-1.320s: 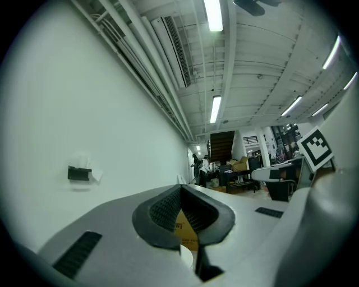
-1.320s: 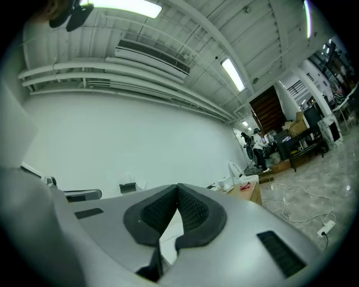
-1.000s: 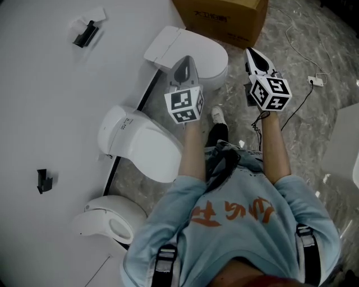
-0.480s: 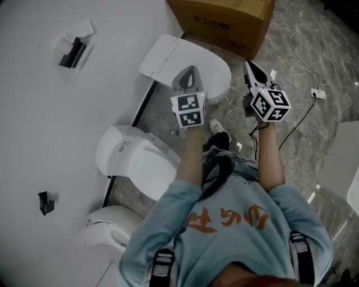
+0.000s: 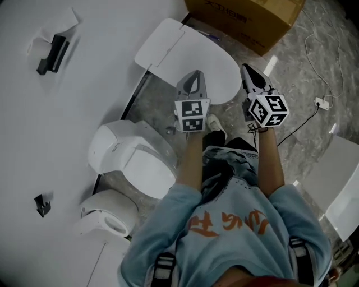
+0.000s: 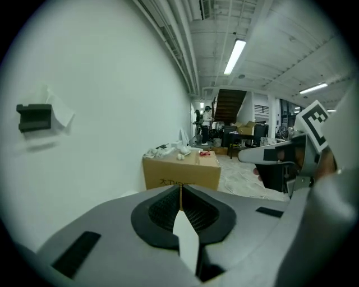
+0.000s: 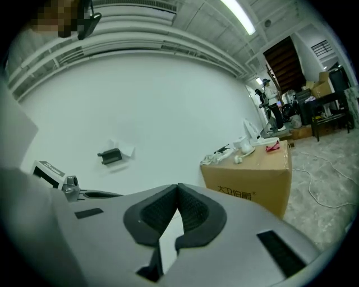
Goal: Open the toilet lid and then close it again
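White matt wall (image 5: 84, 73) and grey marbled floor (image 5: 297, 95) are recorded. Glossy white toilet lid (image 5: 196, 59), a smooth rounded oval, is seen lying flat, closed; its long axis runs from the wall outward, rounded end toward the person. Brown cardboard box (image 5: 247, 17) stands just beyond. Left hand-held gripper (image 5: 192, 75) and right hand-held gripper (image 5: 247, 68) are closed, ribbed black pads (image 6: 163, 211) together, nothing between.

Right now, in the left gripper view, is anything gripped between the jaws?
No, the left gripper has its jaws shut together with nothing between them.
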